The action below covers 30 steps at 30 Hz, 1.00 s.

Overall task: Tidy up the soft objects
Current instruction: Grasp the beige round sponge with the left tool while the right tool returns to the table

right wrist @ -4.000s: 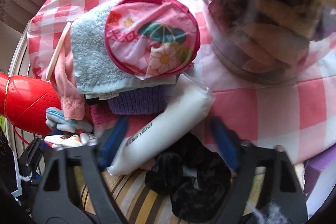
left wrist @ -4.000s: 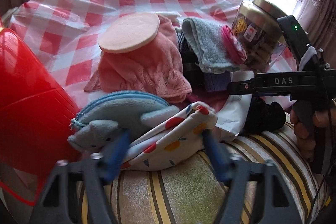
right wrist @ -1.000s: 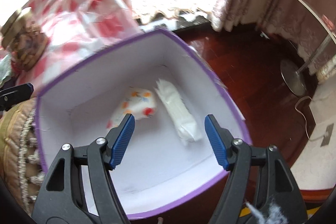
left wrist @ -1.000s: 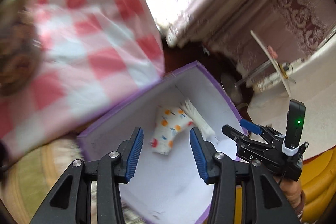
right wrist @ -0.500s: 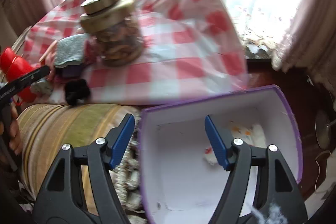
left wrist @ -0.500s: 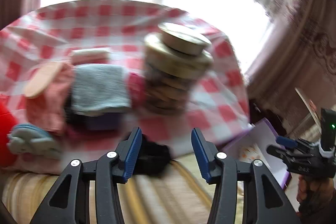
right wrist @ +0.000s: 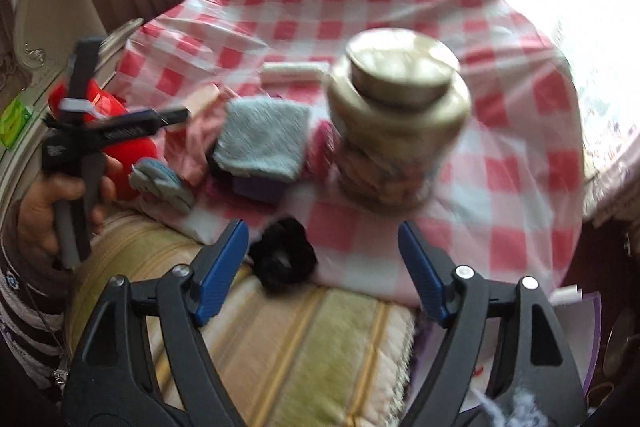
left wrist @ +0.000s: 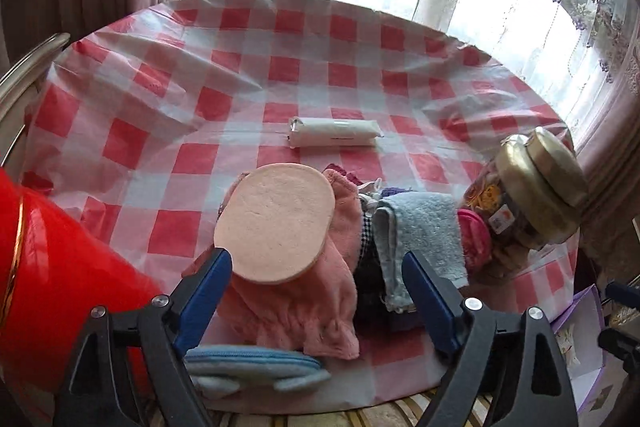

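A heap of soft things lies on the checked table: a round peach sponge (left wrist: 276, 221) on a pink cloth (left wrist: 308, 303), a folded blue-grey towel (left wrist: 420, 231), a pink pouch (left wrist: 474, 233) and a blue plush pouch (left wrist: 248, 369). My left gripper (left wrist: 316, 289) is open and empty, just in front of the pink cloth. My right gripper (right wrist: 322, 267) is open and empty above a black scrunchie (right wrist: 282, 253) at the table's near edge. The towel (right wrist: 262, 141) and the left gripper (right wrist: 176, 115) show in the right wrist view.
A gold-lidded jar (left wrist: 532, 187) stands right of the heap, also in the right wrist view (right wrist: 400, 115). A white wrapped roll (left wrist: 334, 133) lies further back. A red container (left wrist: 60, 291) is at the left. A purple box (left wrist: 580, 339) sits low right. A striped cushion (right wrist: 304, 355) lies below the table edge.
Both grippers have swung back from the purple box, where the fruit-print pouch and a white pack lie, to the table. The left gripper has moved left, to the heap. Both stay open.
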Each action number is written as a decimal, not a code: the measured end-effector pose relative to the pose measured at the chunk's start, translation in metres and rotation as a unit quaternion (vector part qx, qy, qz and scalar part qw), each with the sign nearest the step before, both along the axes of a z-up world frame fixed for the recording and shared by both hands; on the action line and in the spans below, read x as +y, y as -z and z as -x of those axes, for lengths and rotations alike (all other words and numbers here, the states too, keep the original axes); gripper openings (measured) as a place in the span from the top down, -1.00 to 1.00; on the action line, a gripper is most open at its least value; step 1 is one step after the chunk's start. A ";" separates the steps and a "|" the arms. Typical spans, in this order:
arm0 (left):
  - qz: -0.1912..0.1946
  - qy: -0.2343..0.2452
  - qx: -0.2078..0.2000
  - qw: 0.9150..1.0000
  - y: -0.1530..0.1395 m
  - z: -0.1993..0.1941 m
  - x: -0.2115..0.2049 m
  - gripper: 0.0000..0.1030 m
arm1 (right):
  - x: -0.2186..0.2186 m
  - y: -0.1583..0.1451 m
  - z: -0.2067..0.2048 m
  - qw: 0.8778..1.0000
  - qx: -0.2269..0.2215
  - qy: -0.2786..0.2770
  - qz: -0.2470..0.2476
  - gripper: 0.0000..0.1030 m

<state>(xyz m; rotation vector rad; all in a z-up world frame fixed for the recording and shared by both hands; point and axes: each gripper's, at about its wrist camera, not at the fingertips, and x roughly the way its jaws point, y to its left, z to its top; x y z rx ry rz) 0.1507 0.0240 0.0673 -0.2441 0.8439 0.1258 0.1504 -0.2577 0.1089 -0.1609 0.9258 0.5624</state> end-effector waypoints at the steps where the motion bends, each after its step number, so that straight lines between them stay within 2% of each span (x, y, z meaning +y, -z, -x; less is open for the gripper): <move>1: -0.001 0.005 0.012 1.000 0.004 -0.007 0.004 -0.71 | 0.013 -0.007 -0.008 1.000 -0.006 -0.003 0.000 -0.60; 6: -0.022 -0.002 0.048 0.999 0.027 -0.038 0.009 -0.71 | 0.062 -0.031 -0.051 1.000 -0.015 -0.006 -0.008 -0.74; 10: -0.008 -0.009 0.053 0.999 0.033 -0.048 0.026 -0.71 | 0.101 -0.028 -0.102 0.999 0.018 0.014 -0.023 -0.77; 15: 0.016 0.000 0.059 0.998 0.045 -0.057 0.037 -0.71 | 0.136 -0.008 -0.152 0.996 0.061 0.056 -0.031 -0.77; 17: 0.017 0.006 0.057 0.998 0.050 -0.059 0.037 -0.69 | 0.153 0.003 -0.166 0.996 0.059 0.058 -0.017 -0.77; 20: 0.009 0.008 0.040 0.999 0.053 -0.057 0.036 -0.56 | 0.176 0.017 -0.181 0.998 0.039 0.050 0.015 -0.77; 23: -0.001 0.002 0.023 1.000 0.052 -0.052 0.036 -0.56 | 0.199 0.037 -0.200 0.998 0.030 0.039 0.047 -0.77; 27: -0.020 -0.015 -0.005 1.000 0.051 -0.043 0.033 -0.56 | 0.211 0.070 -0.227 0.994 0.080 0.063 0.025 -0.77; 30: -0.036 -0.014 -0.024 0.999 0.050 -0.037 0.026 -0.56 | 0.214 0.081 -0.244 0.991 0.093 0.098 0.012 -0.77</move>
